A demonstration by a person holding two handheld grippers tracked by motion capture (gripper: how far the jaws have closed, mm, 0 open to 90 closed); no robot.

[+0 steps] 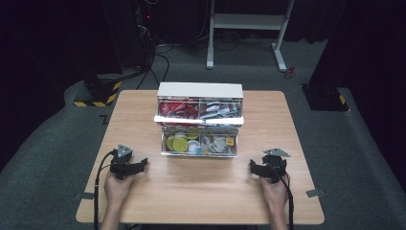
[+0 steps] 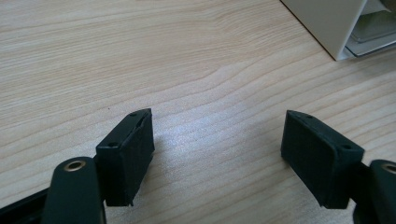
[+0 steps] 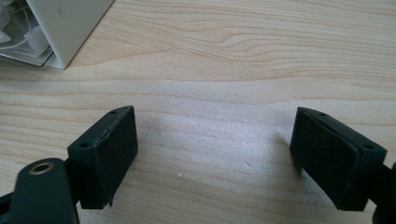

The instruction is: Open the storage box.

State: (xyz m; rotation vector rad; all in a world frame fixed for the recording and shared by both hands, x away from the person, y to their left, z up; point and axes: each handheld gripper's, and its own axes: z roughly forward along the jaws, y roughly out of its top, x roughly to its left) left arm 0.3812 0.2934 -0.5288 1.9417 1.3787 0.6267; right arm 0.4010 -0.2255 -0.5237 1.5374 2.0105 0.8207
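A white two-tier organiser box with clear plastic drawers (image 1: pixel 200 91) is sitting in the middle of the light wooden table (image 1: pixel 201 196), and everything else is being placed against it. Its upper tier is showing red packets on one side and silvery-grey pieces on the other. Its lower clear drawer (image 1: pixel 199 142) is standing pulled out toward the person, showing yellow-green round discs (image 1: pixel 178 142) and some white and pale items (too small to name with confidence).

The left gripper (image 1: pixel 140 165) is resting on the table in front of the box and off to its left, well apart from it, with the person's left hand (image 1: pixel 117 187) wrapped around its body. In the left gripper view its two black jaws are standing wide apart over bare wood grain, nothing between them, and a white corner of the box is peeking in at the upper right.

The right gripper (image 1: pixel 252 166) is mirroring it, lying in front of the box and off to its right, also well apart from the drawer, with the right hand (image 1: pixel 275 190) behind it. In the right gripper view its jaws are spread wide over bare table too, holding nothing, while the white box corner is showing at the upper left with clear plastic beside it.

Both grippers are pointing inward, toward the space in front of the open drawer, and black cables are trailing back from each along the forearms.
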